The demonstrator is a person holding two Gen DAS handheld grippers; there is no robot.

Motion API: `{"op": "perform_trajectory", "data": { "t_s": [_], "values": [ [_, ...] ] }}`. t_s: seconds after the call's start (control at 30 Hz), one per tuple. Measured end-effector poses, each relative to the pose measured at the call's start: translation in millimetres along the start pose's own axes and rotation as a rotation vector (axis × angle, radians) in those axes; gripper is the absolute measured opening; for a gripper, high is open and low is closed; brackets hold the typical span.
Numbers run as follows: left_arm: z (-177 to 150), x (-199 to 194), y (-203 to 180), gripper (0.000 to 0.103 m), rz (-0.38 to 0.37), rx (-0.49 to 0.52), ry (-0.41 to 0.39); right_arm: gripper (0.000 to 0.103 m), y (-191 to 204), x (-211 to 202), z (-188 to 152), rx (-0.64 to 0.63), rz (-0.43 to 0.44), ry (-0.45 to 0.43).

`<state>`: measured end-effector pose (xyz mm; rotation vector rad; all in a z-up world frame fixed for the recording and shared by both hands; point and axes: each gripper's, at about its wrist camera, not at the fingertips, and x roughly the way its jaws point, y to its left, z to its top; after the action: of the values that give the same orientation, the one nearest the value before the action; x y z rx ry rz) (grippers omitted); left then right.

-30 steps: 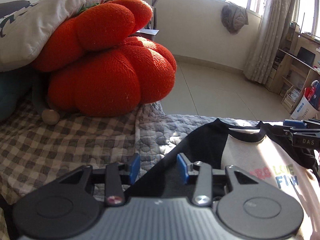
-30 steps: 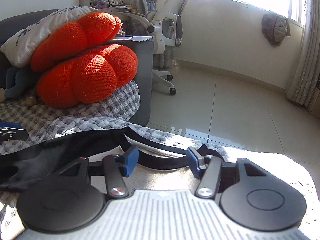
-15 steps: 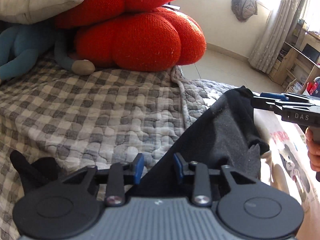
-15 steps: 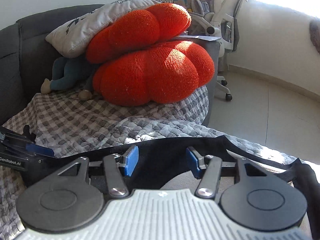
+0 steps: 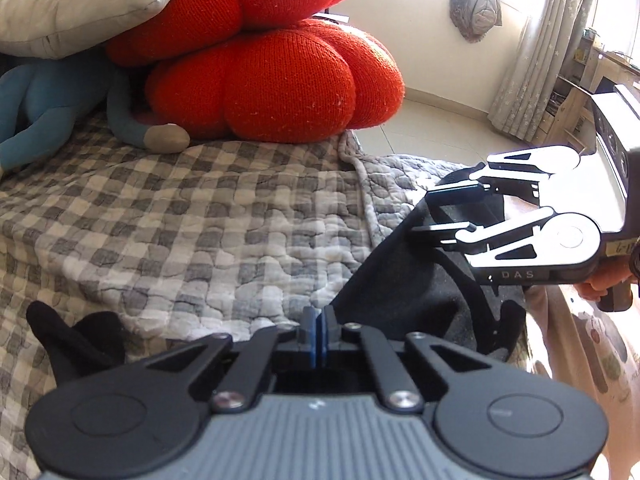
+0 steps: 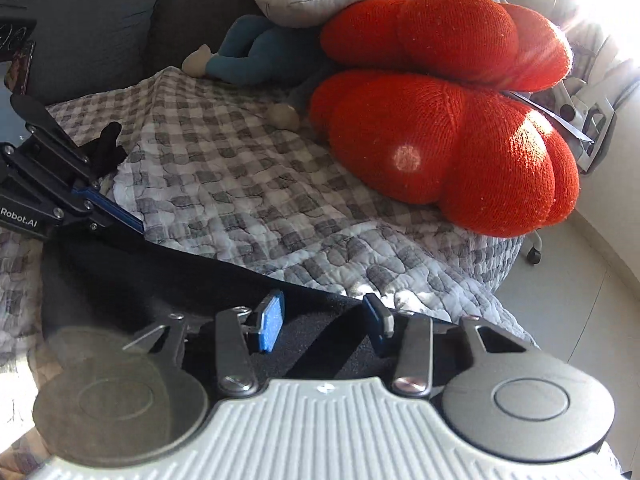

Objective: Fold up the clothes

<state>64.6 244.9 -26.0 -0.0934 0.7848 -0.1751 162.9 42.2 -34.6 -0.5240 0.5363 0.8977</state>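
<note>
The black sleeve (image 5: 404, 280) lies on the checked quilt (image 5: 200, 216), left fingers (image 5: 309, 326) together, right fingers (image 6: 269, 322) apart and closing over it

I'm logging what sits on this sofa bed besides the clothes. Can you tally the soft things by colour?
Orange knitted cushions: 2
White printed pillow: 1
Blue plush toy: 1
Grey checked quilt: 1
Total: 5
</note>
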Motion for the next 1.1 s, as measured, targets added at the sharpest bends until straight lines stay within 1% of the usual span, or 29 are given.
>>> {"op": "perform_trajectory", "data": {
  "t_s": [0.03,0.07,0.1,0.13,0.2,0.27,0.33,0.37,0.4,0.47,0.5,0.53,0.57,0.63,0.67,0.7,0.73,0.77,0.83,0.87,0.97,1.03,1.1],
  "values": [
    [1,0,2,0.009,-0.009,-0.005,0.0,0.019,1,-1,0,0.006,0.019,-0.001],
    [1,-1,4,0.014,-0.017,-0.01,0.0,0.011,2,-2,0,0.005,0.022,0.0],
    [1,-1,5,0.026,-0.026,-0.014,-0.001,0.009,4,-3,0,0.0,0.012,-0.004],
    [2,-2,7,0.035,-0.035,-0.018,-0.002,0.006,6,-5,-1,-0.005,0.003,-0.008],
    [2,1,9,0.035,-0.06,-0.018,0.018,0.004,8,-7,-1,-0.004,-0.012,-0.016],
    [2,3,10,0.033,-0.066,-0.022,0.033,0.004,6,-9,-1,0.012,-0.01,-0.021],
    [2,4,10,0.022,-0.067,-0.025,0.04,0.004,6,-10,-1,0.011,-0.013,-0.023],
    [3,3,9,0.021,-0.071,-0.026,0.044,0.005,6,-11,-1,0.007,-0.016,-0.024],
    [3,3,8,0.02,-0.074,-0.024,0.046,0.007,6,-10,0,0.001,-0.012,-0.021],
    [3,3,5,0.02,-0.068,-0.007,0.052,0.024,6,-7,2,-0.019,-0.028,-0.011],
    [2,3,4,0.02,-0.062,0.001,0.055,0.031,5,-6,2,-0.03,-0.037,-0.016],
    [2,4,3,0.019,-0.06,0.006,0.057,0.048,4,-6,3,-0.04,-0.046,-0.021],
    [2,4,2,0.018,-0.06,0.009,0.059,0.053,3,-4,4,-0.051,-0.054,-0.025],
    [2,5,2,0.002,-0.065,0.006,0.062,0.053,-2,3,4,-0.044,-0.02,0.006],
    [3,5,2,0.002,-0.061,0.0,0.059,0.048,-5,7,4,-0.03,-0.002,0.016],
    [3,5,2,0.002,-0.055,-0.004,0.053,0.041,-8,8,3,-0.01,0.028,0.017],
    [3,4,1,0.002,-0.045,-0.004,0.043,0.02,-9,8,4,0.009,0.052,0.019],
    [4,3,0,0.002,-0.032,-0.004,0.031,0.011,-10,8,4,0.026,0.074,0.019],
    [7,-1,-1,0.002,-0.01,-0.002,0.001,0.005,-4,3,3,0.012,0.044,0.002],
    [11,-3,-1,0.002,-0.002,-0.004,-0.017,0.004,-2,1,3,0.006,0.029,-0.007],
    [24,-7,-1,0.002,0.028,0.0,-0.076,0.004,-7,-7,3,0.069,-0.024,-0.061],
    [35,-2,-2,0.002,0.067,0.026,-0.096,0.004,-14,-9,6,0.116,-0.065,-0.097],
    [45,6,-4,0.002,0.113,0.057,-0.113,0.004,-16,-4,9,0.137,-0.098,-0.102]
  ]
}}
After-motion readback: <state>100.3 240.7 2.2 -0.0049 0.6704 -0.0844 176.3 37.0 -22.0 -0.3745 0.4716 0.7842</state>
